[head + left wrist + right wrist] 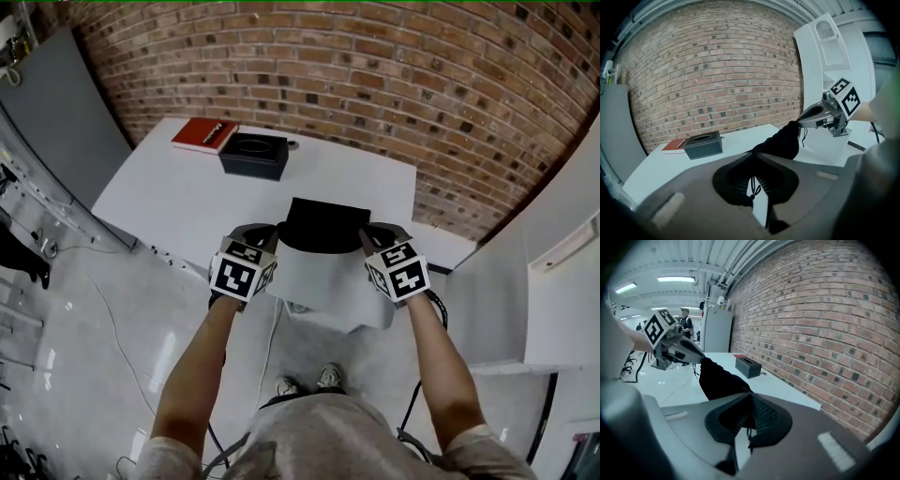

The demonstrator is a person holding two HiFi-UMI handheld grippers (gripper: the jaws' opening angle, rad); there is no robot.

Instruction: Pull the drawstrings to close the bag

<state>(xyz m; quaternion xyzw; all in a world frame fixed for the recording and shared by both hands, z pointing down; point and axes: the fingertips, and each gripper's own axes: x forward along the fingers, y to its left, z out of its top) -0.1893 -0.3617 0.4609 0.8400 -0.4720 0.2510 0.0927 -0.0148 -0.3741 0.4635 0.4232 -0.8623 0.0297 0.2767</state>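
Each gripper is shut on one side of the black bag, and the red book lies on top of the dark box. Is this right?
One thing is wrong. The book lies on the table beside the box, not on top of it; the head view shows this. The left gripper and right gripper are each shut on one side of the bag, as you say.

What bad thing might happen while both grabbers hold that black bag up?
The left gripper and right gripper are shut on the black bag only at its two ends, so a hard pull might slip the cloth free. The bag hangs in the air near the table edge, so it could drop to the floor.
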